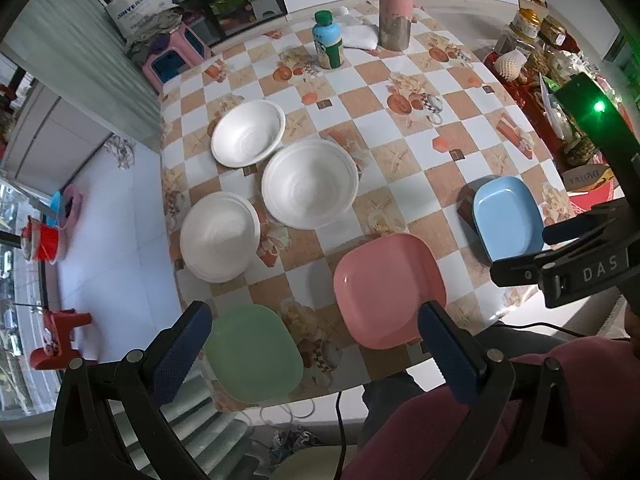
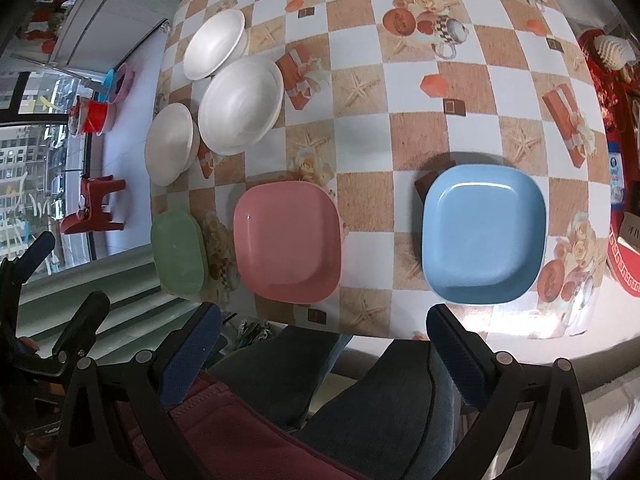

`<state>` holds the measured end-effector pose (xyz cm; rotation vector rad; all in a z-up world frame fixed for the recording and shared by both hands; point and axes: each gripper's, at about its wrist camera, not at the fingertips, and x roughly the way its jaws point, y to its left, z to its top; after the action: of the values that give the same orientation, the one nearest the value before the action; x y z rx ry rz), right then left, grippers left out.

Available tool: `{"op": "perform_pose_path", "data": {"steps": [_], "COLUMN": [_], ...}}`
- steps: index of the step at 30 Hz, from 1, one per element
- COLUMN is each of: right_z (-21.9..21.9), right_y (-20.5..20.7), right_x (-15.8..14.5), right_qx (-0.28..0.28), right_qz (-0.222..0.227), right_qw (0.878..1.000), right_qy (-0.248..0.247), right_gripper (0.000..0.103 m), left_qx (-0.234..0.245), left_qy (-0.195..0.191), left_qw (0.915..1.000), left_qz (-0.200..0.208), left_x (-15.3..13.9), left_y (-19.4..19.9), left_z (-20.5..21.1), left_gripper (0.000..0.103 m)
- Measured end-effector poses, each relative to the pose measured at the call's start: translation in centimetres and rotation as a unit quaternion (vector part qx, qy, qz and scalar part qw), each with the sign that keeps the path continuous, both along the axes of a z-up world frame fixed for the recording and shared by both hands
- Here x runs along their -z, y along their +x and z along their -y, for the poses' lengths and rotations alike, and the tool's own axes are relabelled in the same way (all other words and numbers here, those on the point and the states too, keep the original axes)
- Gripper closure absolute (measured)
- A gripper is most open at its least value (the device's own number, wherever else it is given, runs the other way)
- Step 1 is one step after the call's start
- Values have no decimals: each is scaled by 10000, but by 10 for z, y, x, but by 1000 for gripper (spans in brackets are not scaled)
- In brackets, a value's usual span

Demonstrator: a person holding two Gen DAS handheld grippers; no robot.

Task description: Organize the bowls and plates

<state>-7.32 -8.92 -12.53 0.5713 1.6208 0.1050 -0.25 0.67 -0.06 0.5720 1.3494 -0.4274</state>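
Hovering before any pickup: left gripper (image 1: 314, 344) and right gripper (image 2: 324, 344) both spread, empty. Likely needing descent onto pink plate (image 2: 287, 242) rim for stacking.

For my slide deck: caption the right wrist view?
Open right gripper above the table edge, facing green, pink and blue plates and three white bowls.

Table centre: a broad stretch of bare checked tablecloth (image 2: 360, 128) lies open between the bowls and the blue plate (image 2: 484, 236).
Left side: three white bowls (image 1: 310, 182) cluster close, edges nearly touching.
Near edge: green plate (image 1: 252, 354) and pink plate (image 1: 390, 290) sit apart, a passable strip between.
Far end: bottle (image 1: 329, 42) and flask (image 1: 395, 4) stand upright.
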Motion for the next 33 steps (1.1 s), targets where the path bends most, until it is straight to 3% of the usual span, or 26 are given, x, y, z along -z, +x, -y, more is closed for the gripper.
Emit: {"op": "perform_pose_path", "data": {"steps": [13, 18, 25, 30, 33], "right_z": [-18, -30, -46, -40, -38], "right_y": [-19, -27, -37, -35, -26], "right_x": [32, 52, 87, 99, 107], "right_qx": [-113, -148, -15, 485, 468], "right_qz": [-614, -962, -1291, -1041, -881], "right_qw": [9979, 9950, 9909, 9932, 9950], "right_qy": [149, 209, 391, 187, -63], "right_gripper": [0, 0, 0, 0, 0], "left_qx": [-853, -992, -884, -796, -739], "left_qy": [-170, 143, 47, 163, 293], "left_qw": [9935, 9919, 9910, 9898, 9910], "left_qz": [-734, -784, -1006, -1172, -1077], "left_x": [35, 61, 101, 133, 148], "left_y": [9, 10, 13, 18, 22], "left_z": [-53, -70, -70, -53, -41], "left_gripper": [0, 0, 0, 0, 0]}}
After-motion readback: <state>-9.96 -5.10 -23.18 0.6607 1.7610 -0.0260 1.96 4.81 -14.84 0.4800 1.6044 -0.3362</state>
